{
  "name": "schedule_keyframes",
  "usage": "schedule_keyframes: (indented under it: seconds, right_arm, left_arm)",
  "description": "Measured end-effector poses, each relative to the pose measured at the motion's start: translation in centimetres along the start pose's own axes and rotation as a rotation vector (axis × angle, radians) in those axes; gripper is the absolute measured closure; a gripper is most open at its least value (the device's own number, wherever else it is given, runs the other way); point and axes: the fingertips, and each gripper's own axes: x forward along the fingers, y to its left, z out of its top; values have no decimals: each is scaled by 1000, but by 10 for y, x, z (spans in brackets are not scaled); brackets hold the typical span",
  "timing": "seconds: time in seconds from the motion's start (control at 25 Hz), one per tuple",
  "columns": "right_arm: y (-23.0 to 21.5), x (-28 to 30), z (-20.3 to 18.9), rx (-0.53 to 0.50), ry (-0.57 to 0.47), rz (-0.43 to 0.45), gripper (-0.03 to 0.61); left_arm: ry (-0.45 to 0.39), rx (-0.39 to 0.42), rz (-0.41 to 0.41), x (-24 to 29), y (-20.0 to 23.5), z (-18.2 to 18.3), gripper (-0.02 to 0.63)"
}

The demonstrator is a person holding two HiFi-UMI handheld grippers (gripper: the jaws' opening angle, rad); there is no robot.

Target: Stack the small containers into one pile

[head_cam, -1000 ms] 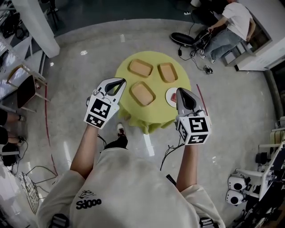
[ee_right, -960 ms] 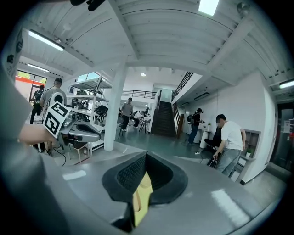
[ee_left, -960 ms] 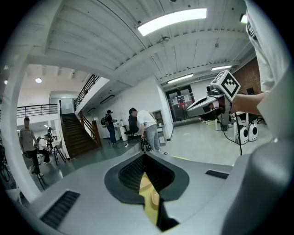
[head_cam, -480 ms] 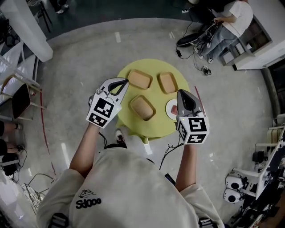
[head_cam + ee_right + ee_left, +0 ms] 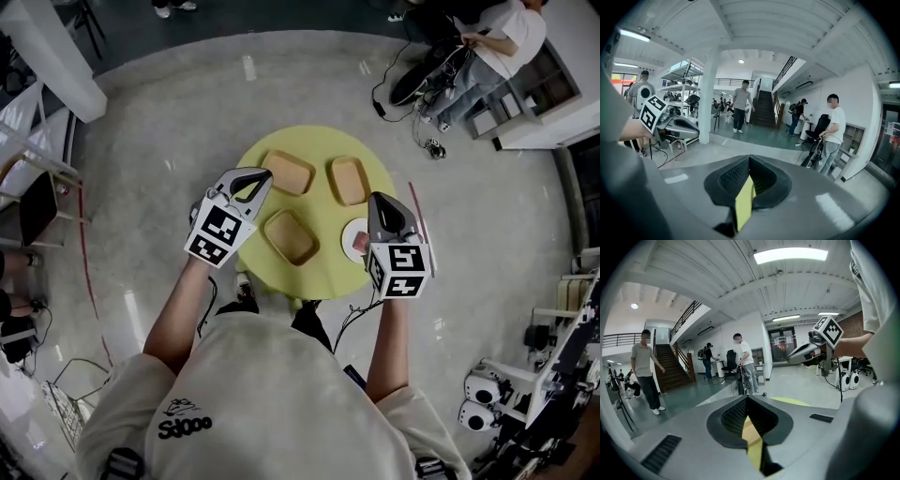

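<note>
3 containers lie apart on yellow table (image 5: 317, 141): near container (image 5: 290, 235), far-left container (image 5: 288, 172), far-right container (image 5: 349, 180). Left gripper (image 5: 261, 177) and right gripper (image 5: 380, 200) held over table sides, jaws of both closed together, nothing between.

Advised: jaws opened before descent, 1 rim pinched, container kept level, nested squarely. White plate (image 5: 352, 229) to be avoided.

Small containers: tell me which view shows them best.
The head view: all three small containers lie apart, unstacked, on the yellow table, seen from above. The left gripper view gives only a tan-and-yellow sliver between its jaws; the right gripper view only a yellow sliver, no container.
</note>
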Motion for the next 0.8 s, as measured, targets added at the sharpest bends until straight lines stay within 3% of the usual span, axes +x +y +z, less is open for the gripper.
schedule_keyframes:
  seconds: [0.32, 0.52, 0.8]
  right_arm:
    - [-11, 58, -38, 27, 107, 172, 545]
    - [-11, 99, -77, 116, 195, 264, 513]
    - [-16, 146, -147, 130, 345, 289, 489]
  left_arm:
    - [96, -95, 66, 31, 3, -31, 607]
    - [139, -135, 94, 44, 5, -48, 607]
    - [197, -149, 110, 61, 9, -66, 607]
